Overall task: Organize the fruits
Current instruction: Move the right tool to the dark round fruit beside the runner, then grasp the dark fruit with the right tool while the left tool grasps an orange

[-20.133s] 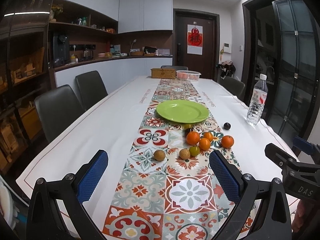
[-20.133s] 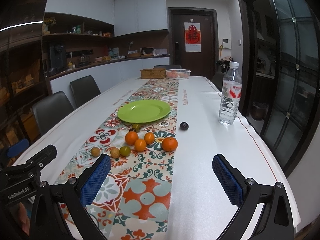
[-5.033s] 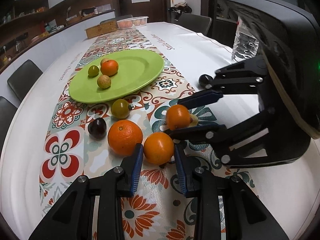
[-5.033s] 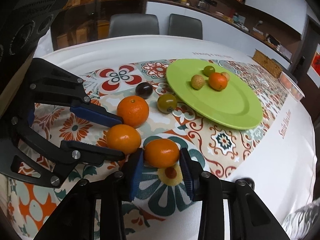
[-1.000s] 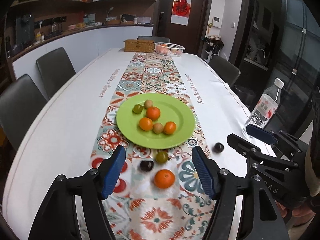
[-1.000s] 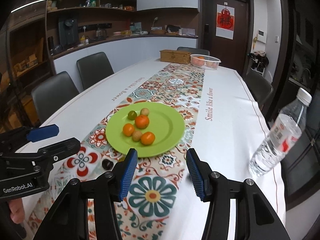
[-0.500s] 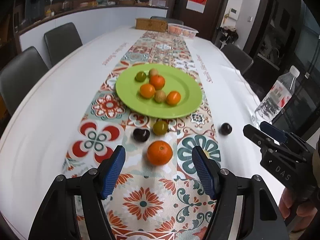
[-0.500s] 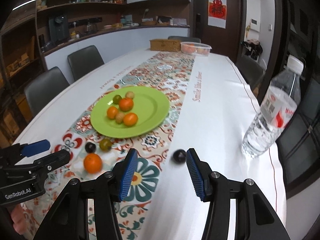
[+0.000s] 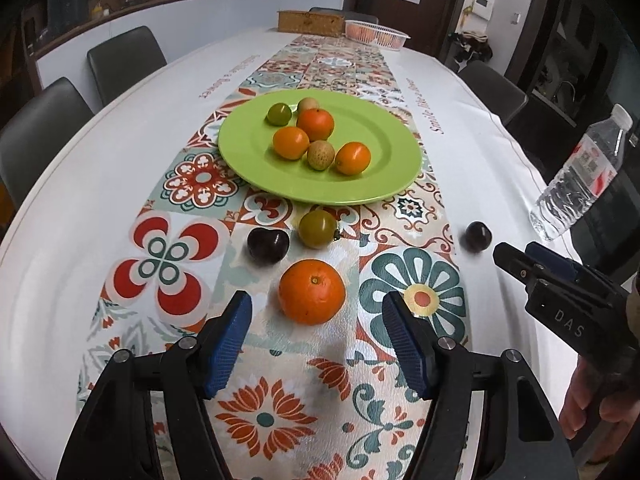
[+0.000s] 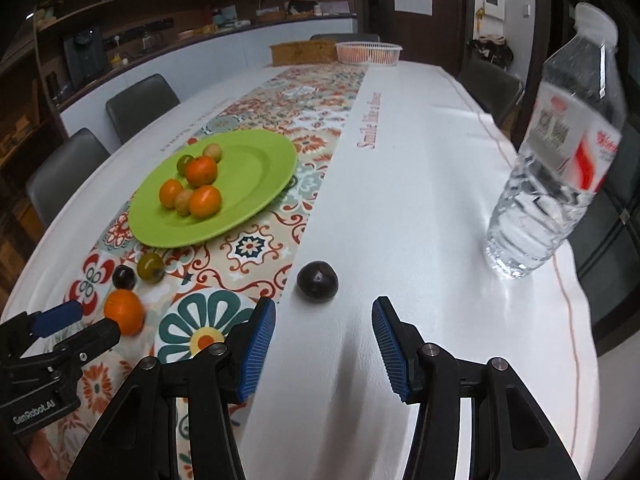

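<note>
A green plate (image 9: 384,148) (image 10: 256,168) on the patterned runner holds several small fruits, orange, tan and green. On the runner in front of it lie a large orange (image 9: 312,292) (image 10: 124,312), a dark plum (image 9: 268,242) (image 10: 123,277) and a green fruit (image 9: 318,229) (image 10: 151,267). A second dark plum (image 9: 478,237) (image 10: 317,281) lies on the white cloth. My left gripper (image 9: 316,344) is open and empty, just short of the large orange. My right gripper (image 10: 324,344) is open and empty, just short of the second plum.
A clear water bottle (image 9: 580,172) (image 10: 556,160) stands near the table's right edge. A wooden box (image 9: 310,22) and a white basket (image 9: 376,34) sit at the far end. Dark chairs (image 9: 124,60) line the left side.
Both grippers have moved down and forward toward the table. The left now faces the large orange closely, the right faces the lone plum. Both stay open.
</note>
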